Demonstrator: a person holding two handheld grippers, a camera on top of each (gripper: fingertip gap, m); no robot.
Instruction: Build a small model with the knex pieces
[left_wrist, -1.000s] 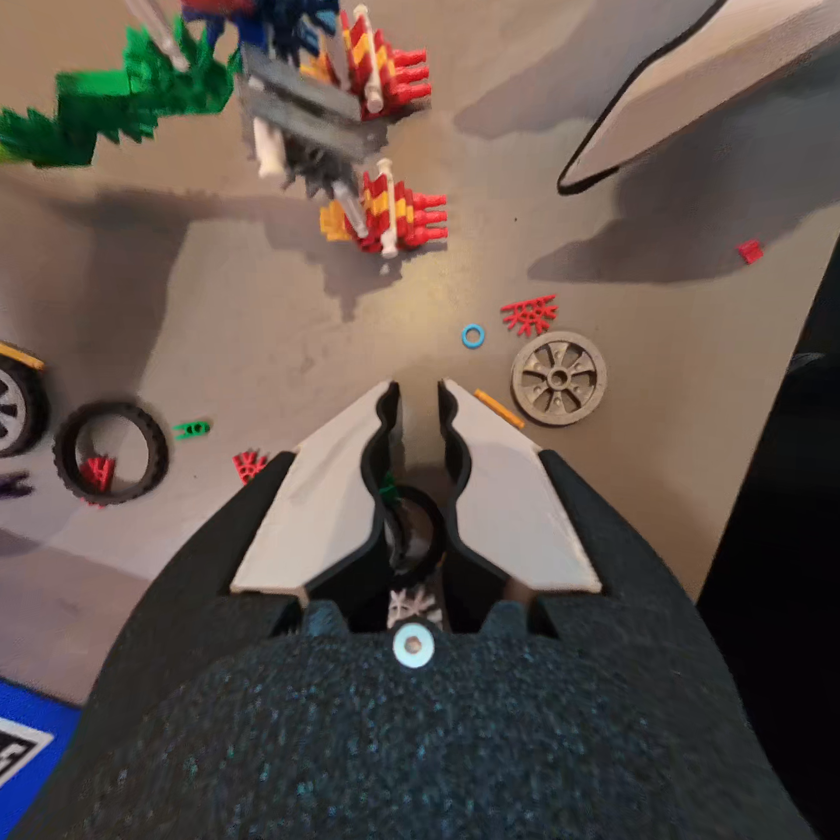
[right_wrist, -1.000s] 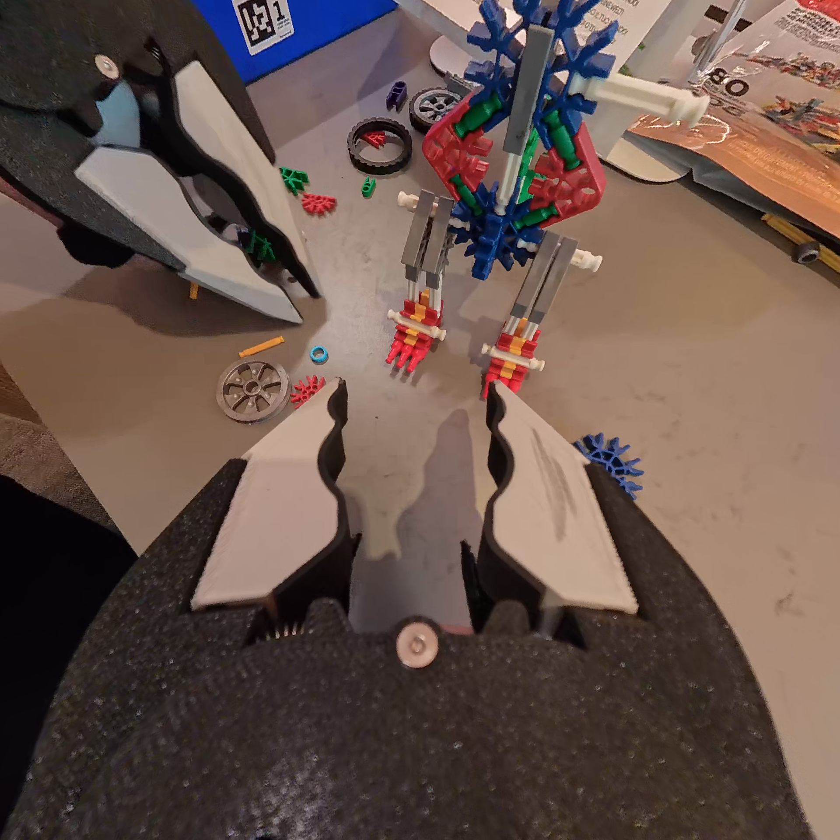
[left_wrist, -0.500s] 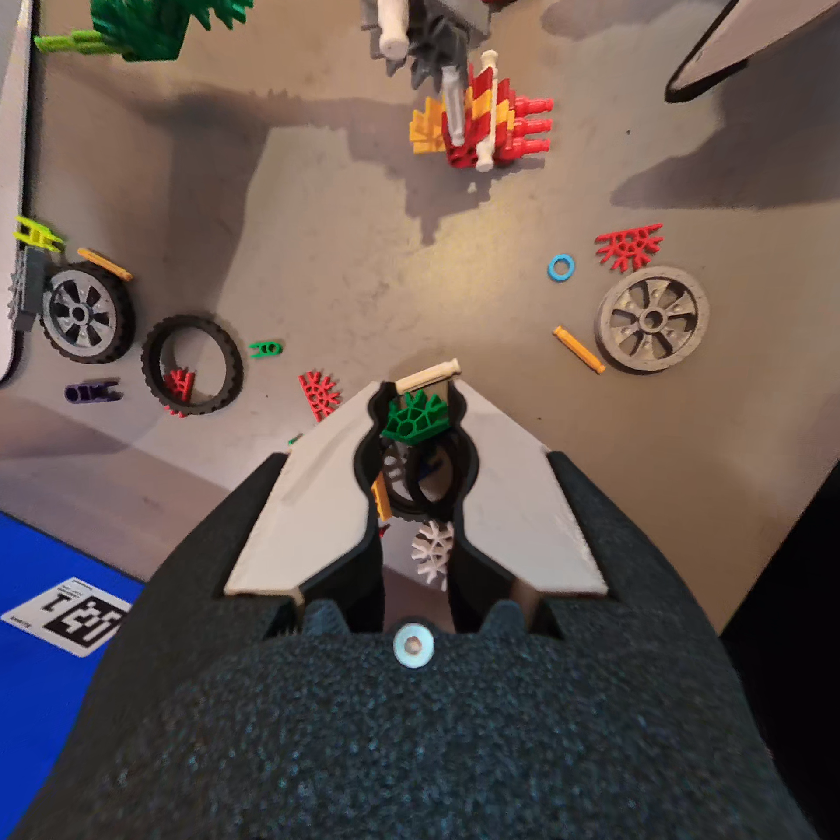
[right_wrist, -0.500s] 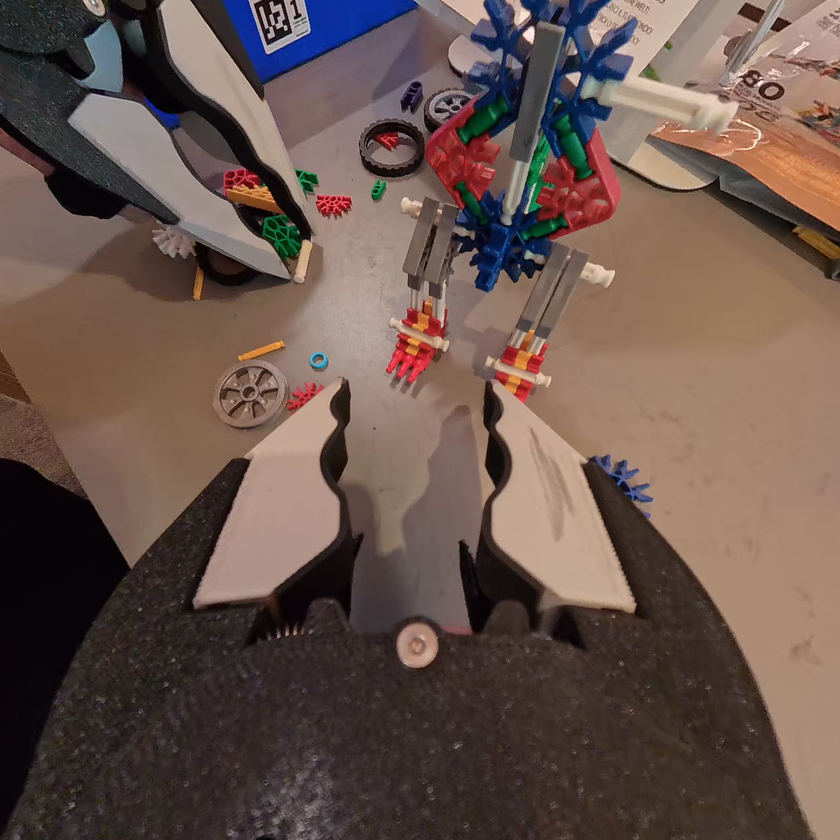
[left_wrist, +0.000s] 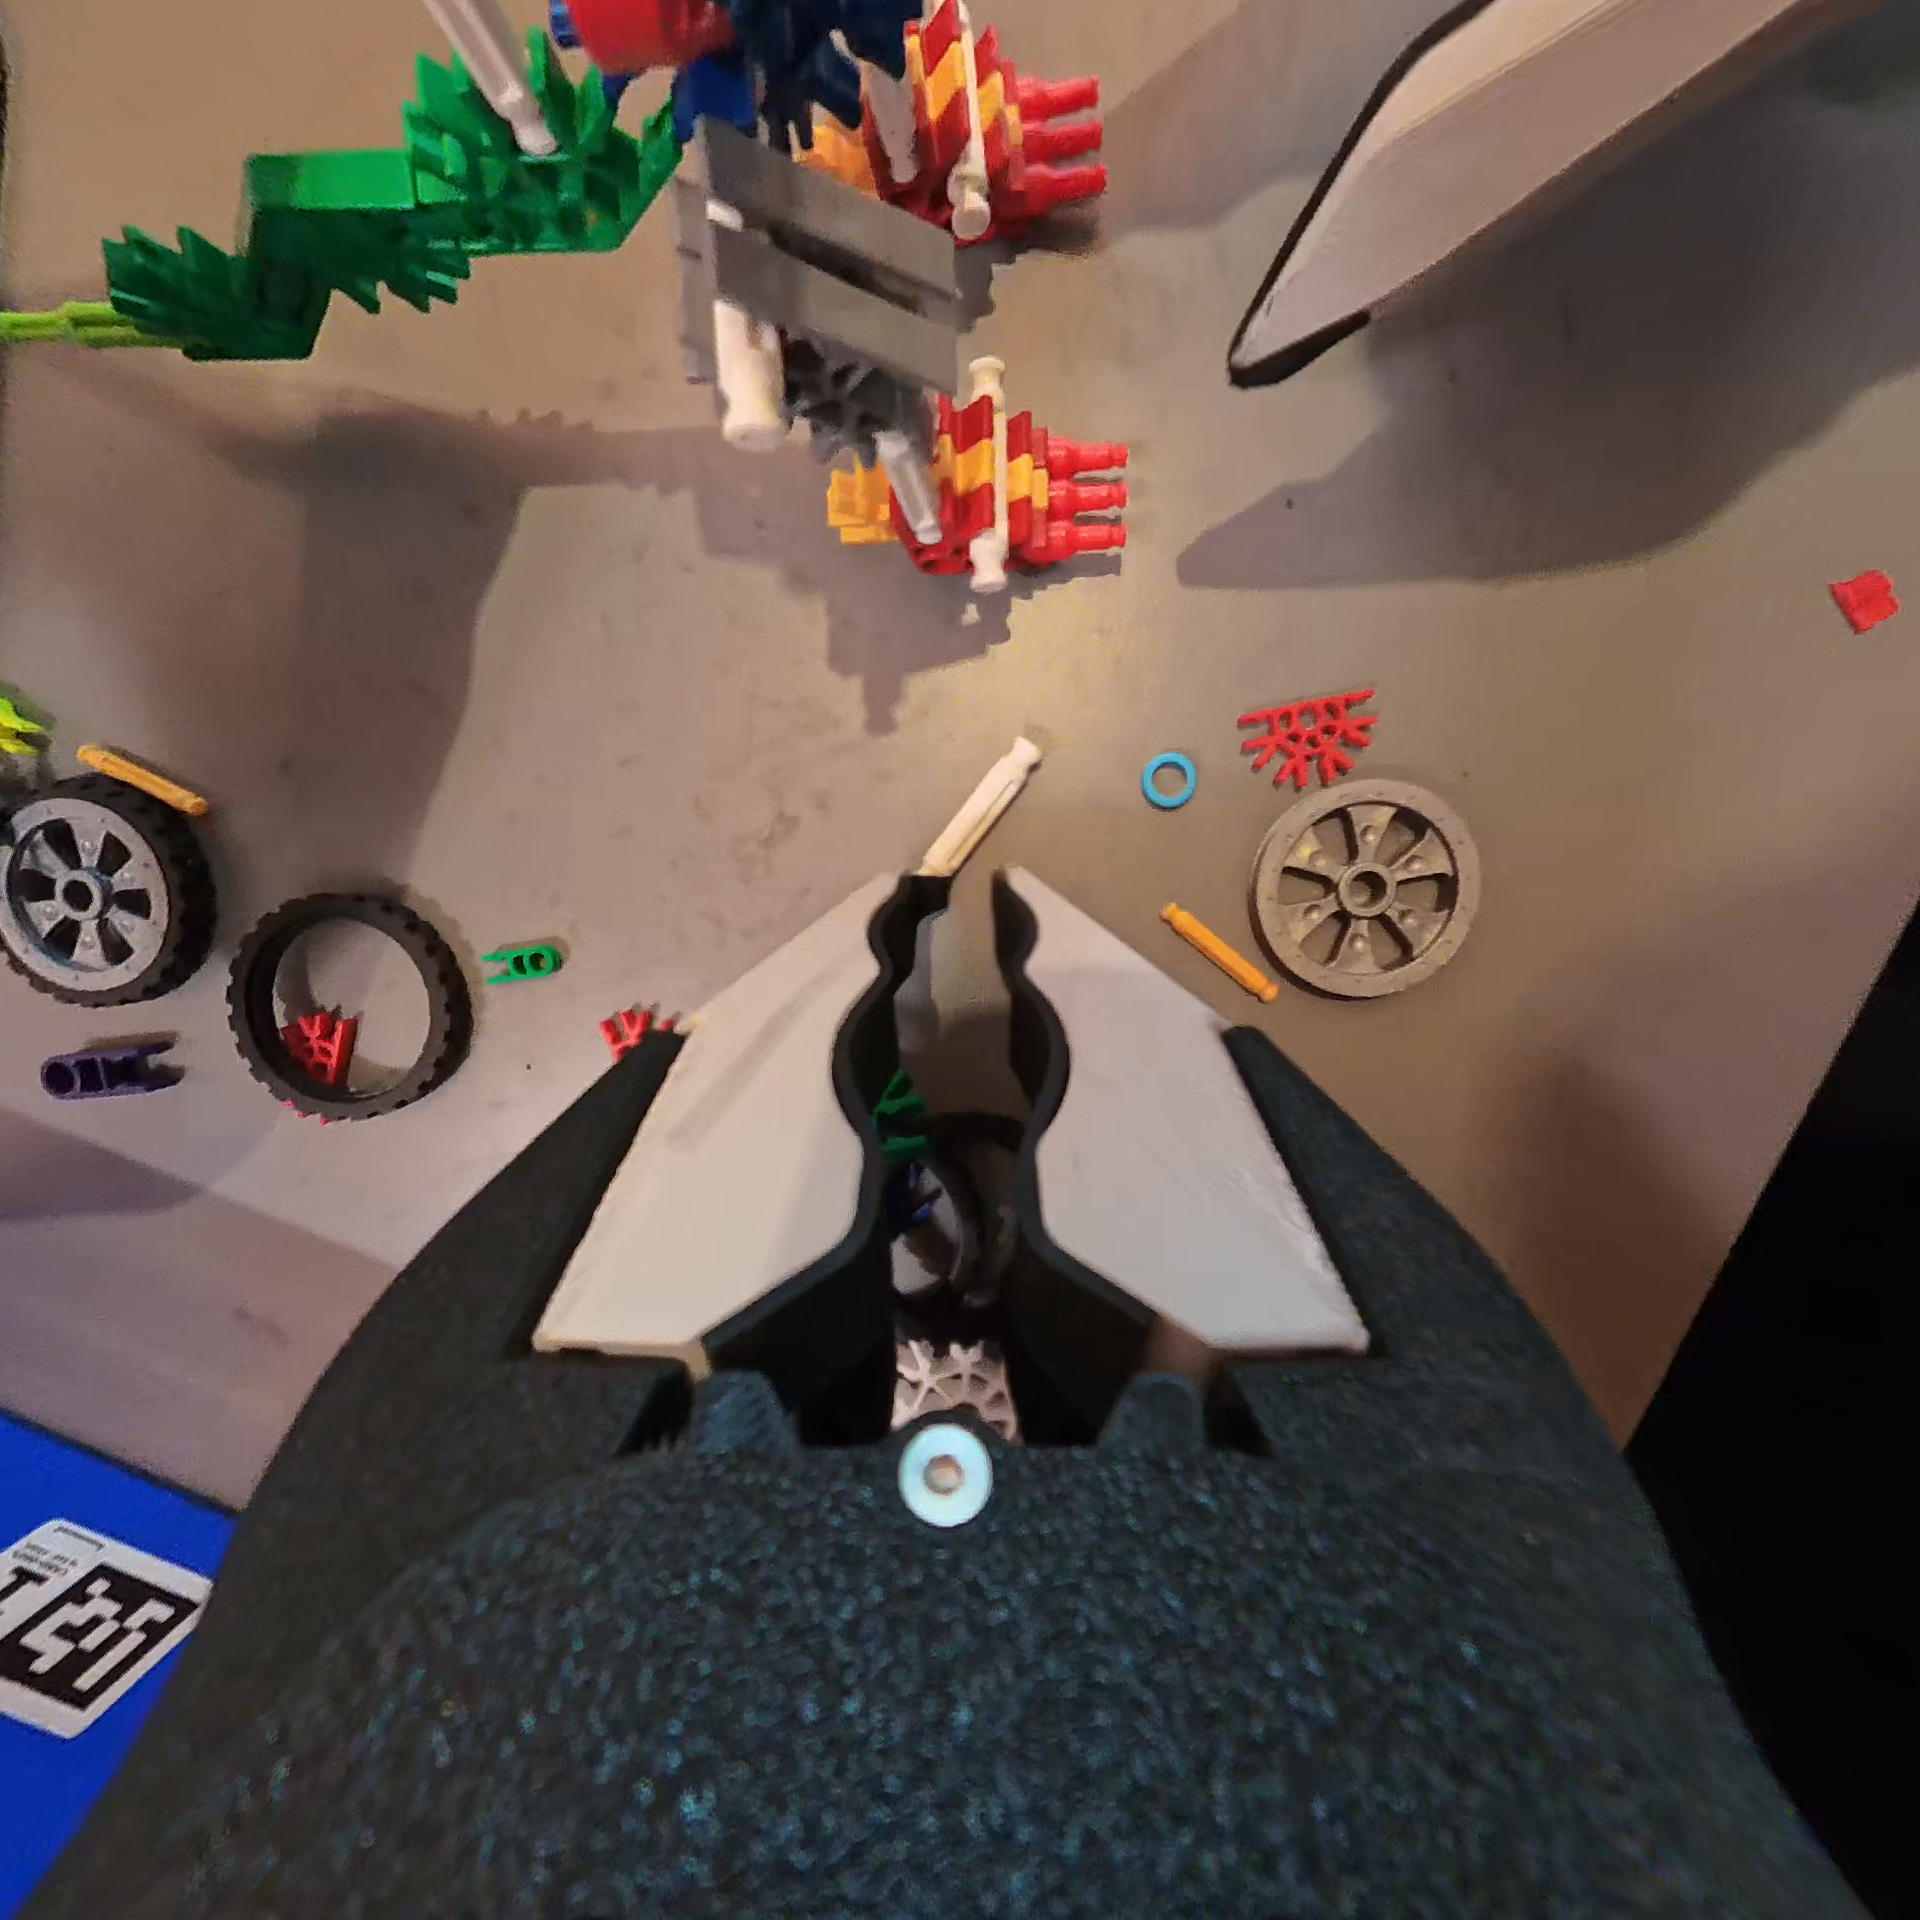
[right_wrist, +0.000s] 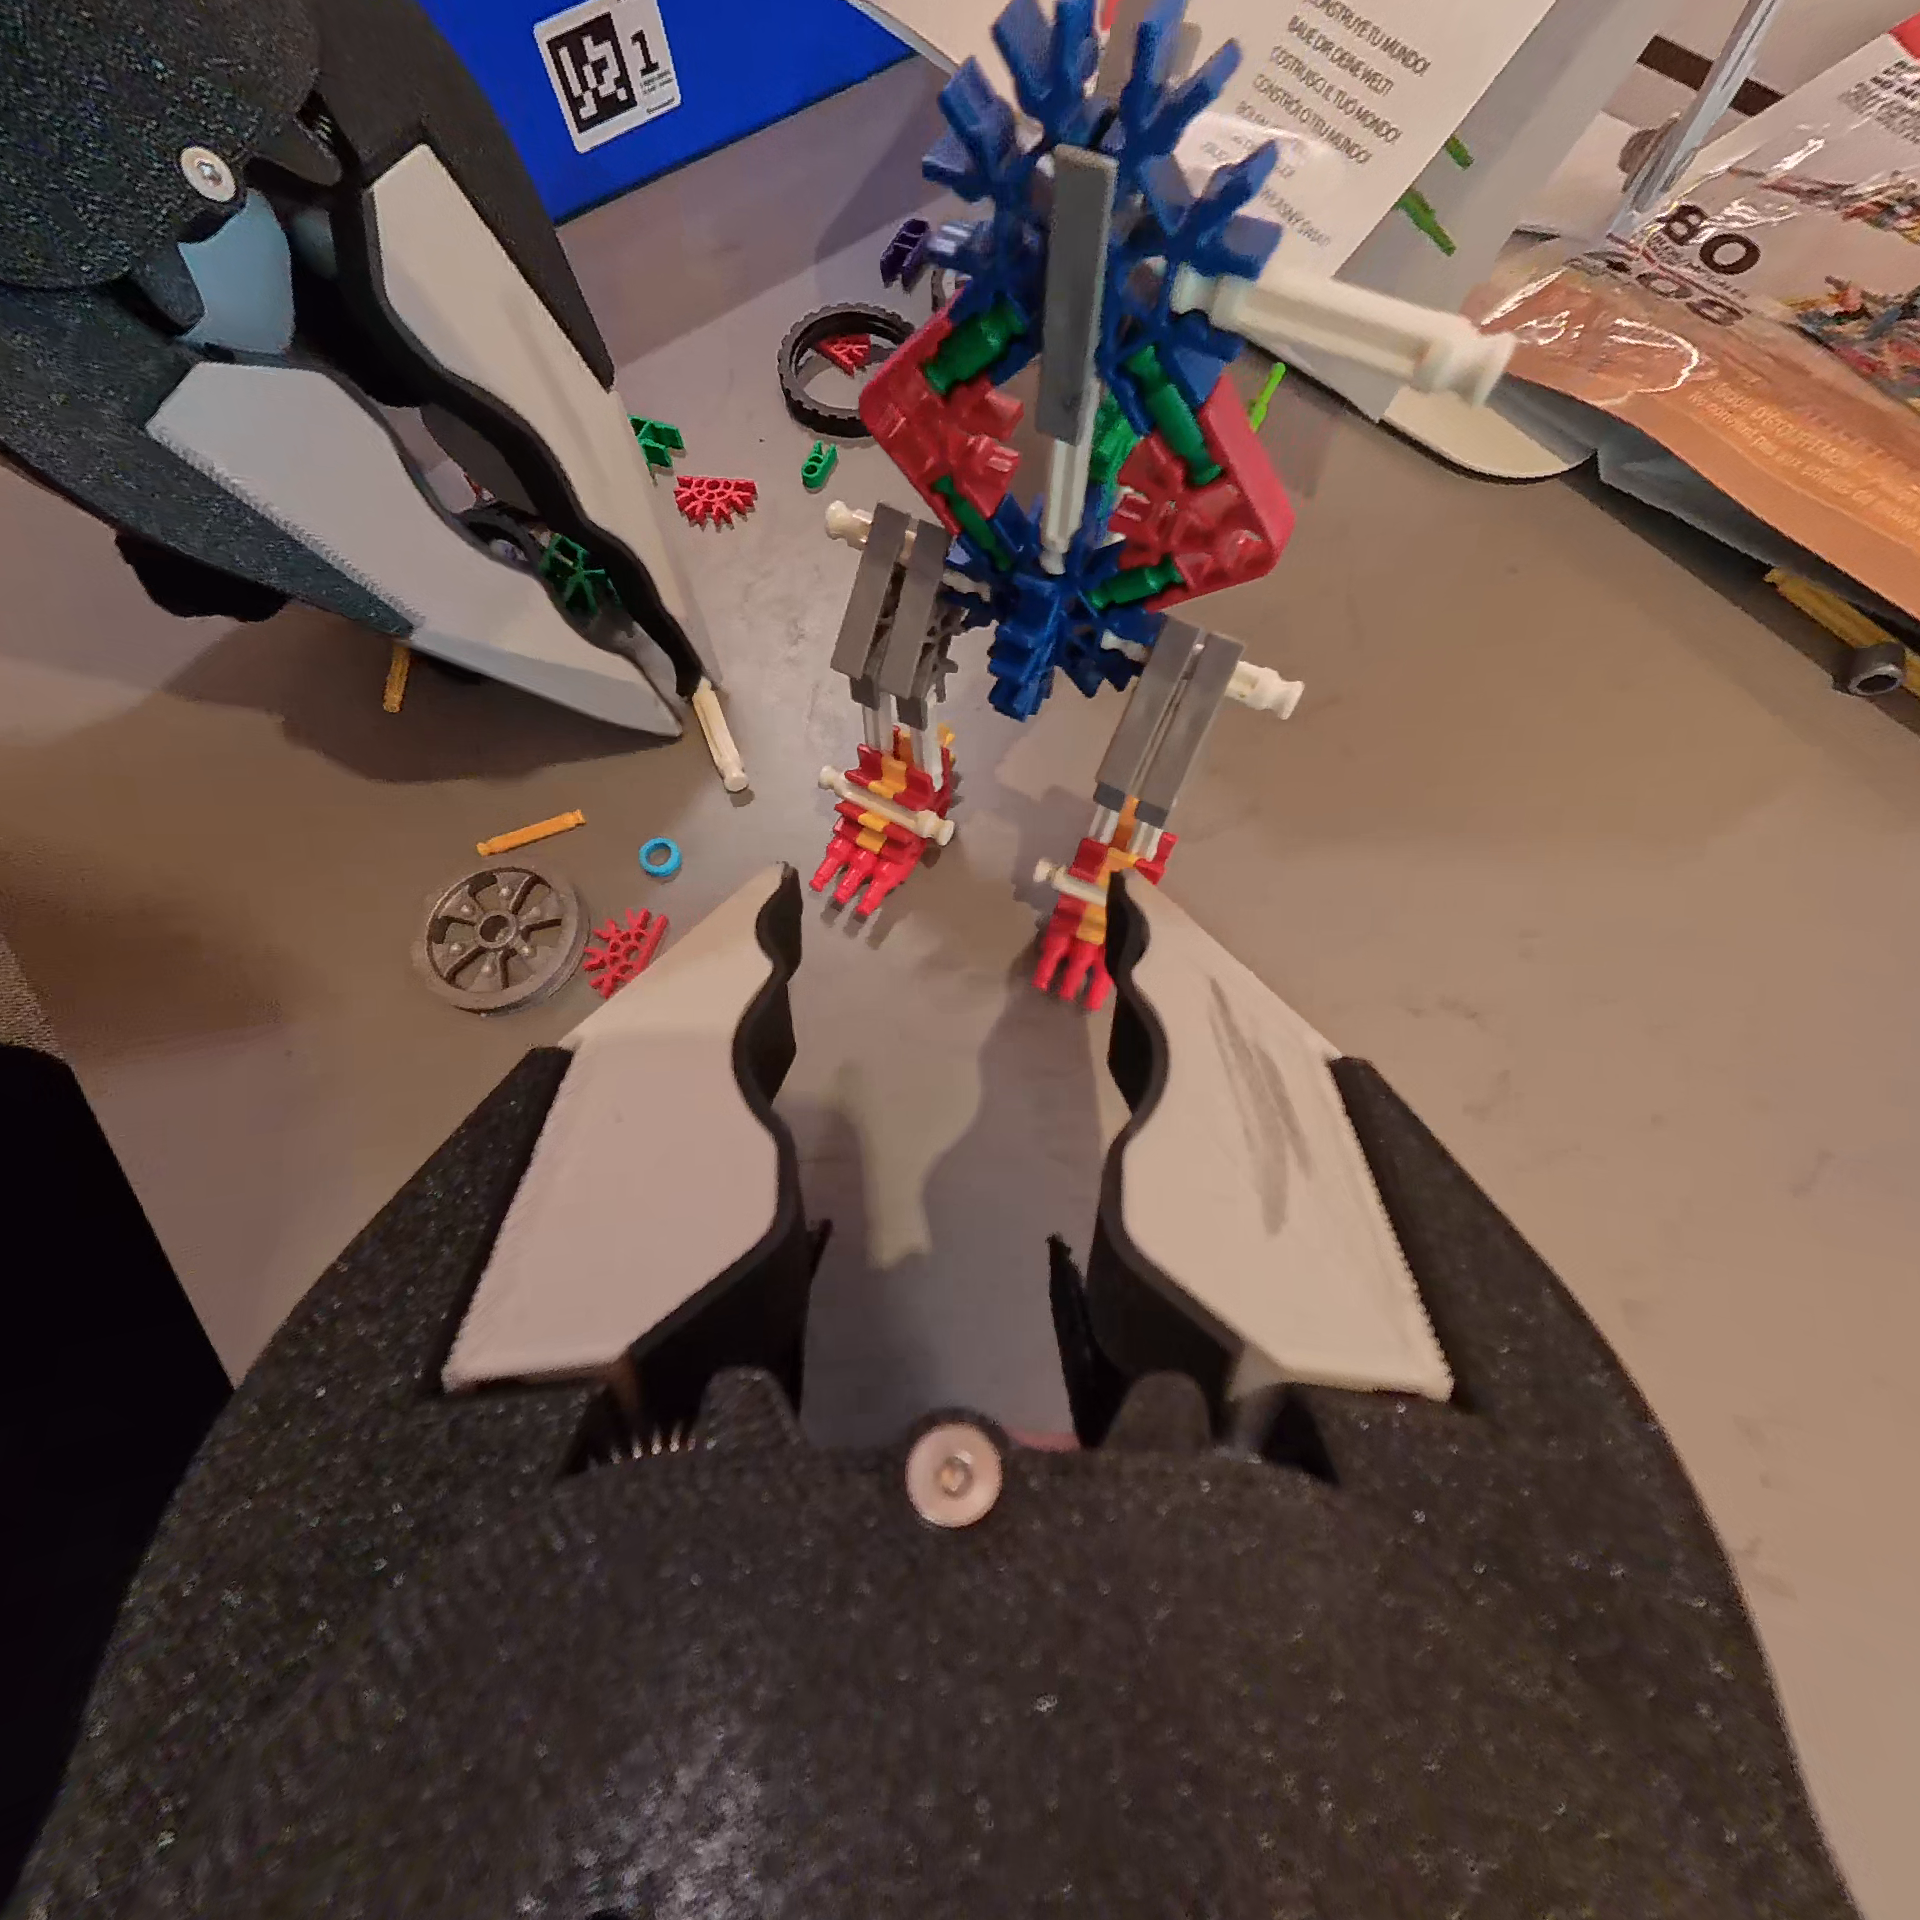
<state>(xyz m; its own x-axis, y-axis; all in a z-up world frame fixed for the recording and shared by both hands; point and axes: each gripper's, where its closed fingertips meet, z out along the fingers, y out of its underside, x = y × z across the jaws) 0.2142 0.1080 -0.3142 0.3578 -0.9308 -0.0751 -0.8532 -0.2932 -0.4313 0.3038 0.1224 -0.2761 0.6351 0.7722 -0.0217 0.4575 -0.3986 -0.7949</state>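
The left tool (left_wrist: 951, 894) wears a rough, grainy black shell with smooth matt grey fingers (left_wrist: 1132, 1091) — the toy figure (right_wrist: 1049, 520) is glossy hard plastic. The tabletop (right_wrist: 1507, 935) looks matt and scuffed; the bag (right_wrist: 1714, 343) is shiny, crinkled film.

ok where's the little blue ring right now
The blue ring lies loose on the table, right of the left gripper tips, between the white rod and the red snowflake connector.
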